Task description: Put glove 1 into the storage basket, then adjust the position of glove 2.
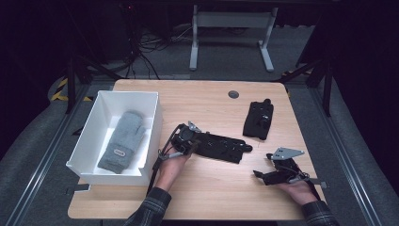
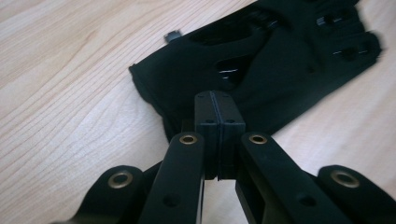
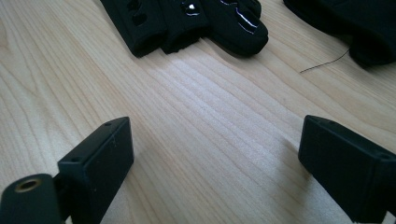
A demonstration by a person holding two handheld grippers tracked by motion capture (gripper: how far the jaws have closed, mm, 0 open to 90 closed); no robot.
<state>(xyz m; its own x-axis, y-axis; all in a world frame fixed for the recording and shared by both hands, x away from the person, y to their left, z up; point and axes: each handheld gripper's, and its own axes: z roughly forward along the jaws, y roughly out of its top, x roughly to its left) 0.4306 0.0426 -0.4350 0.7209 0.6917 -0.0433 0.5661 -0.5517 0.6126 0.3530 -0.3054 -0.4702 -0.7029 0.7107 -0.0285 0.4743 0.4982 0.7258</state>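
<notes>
My left gripper was clamped shut on the near-left cuff edge of the black fingerless fabric glove that lay flat in the middle of the pale wooden table — in the left gripper view the pads met tight, with the fabric pinched at their tips. The glove's long axis ran from my left gripper out to the right, its finger stubs pointing toward my right gripper, which rested near the table's near-right edge with its jaws spread wide and nothing between them. So the glove lay right of the tool holding it, while the white open cardboard box — a grey knitted mitten already in it — sat just left of that hand. A second black glove lay farther right
</notes>
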